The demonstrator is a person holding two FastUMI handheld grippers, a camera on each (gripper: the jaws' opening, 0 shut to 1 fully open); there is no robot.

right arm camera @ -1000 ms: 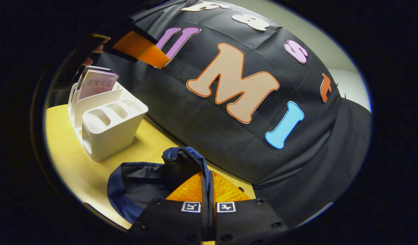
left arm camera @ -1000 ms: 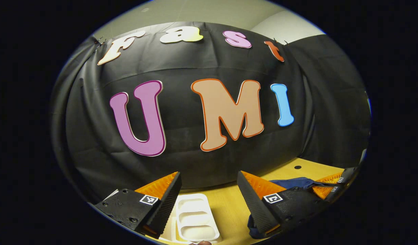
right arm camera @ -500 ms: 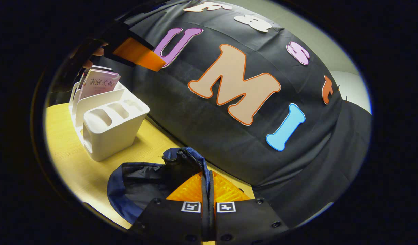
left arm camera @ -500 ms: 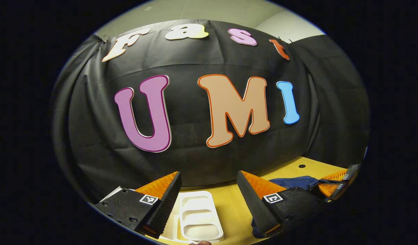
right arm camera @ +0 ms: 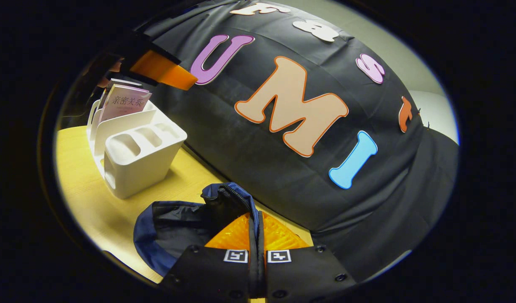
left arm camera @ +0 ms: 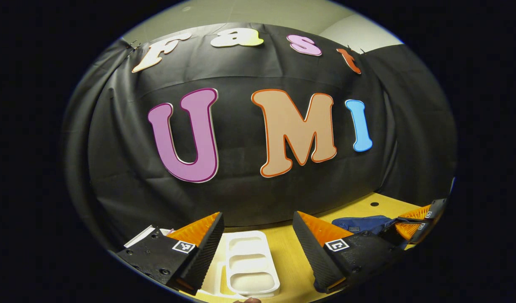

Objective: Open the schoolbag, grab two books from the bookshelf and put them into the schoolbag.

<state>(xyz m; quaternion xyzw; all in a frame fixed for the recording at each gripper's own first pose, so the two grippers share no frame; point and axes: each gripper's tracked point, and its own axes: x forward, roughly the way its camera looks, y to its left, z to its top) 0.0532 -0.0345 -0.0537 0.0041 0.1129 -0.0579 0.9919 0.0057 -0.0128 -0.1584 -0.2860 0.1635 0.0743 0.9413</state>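
Note:
The navy schoolbag (right arm camera: 173,223) lies open on the table, and my right gripper (right arm camera: 255,214) is shut on its zippered rim, holding the rim up. To the left stands the white bookshelf (right arm camera: 136,164) with a pink book (right arm camera: 125,103) upright in a rear slot and another book behind it. Hovering just above those books is my left gripper (right arm camera: 165,73). In the left gripper view, that left gripper (left arm camera: 258,215) is open, nothing between its fingers, and the bookshelf (left arm camera: 249,265) sits below it. Far right there, the right gripper (left arm camera: 413,225) pinches the schoolbag (left arm camera: 358,222).
The wooden table (right arm camera: 81,189) runs under the shelf and bag, bounded behind by the black cloth wall. A small dark hole (left arm camera: 374,204) marks the tabletop beyond the bag. A hand (right arm camera: 110,71) holds the left gripper at the shelf's far side.
The left gripper has drifted sideways and a little lower over the bookshelf, still open. The right gripper has stayed put, still clamped on the bag's rim.

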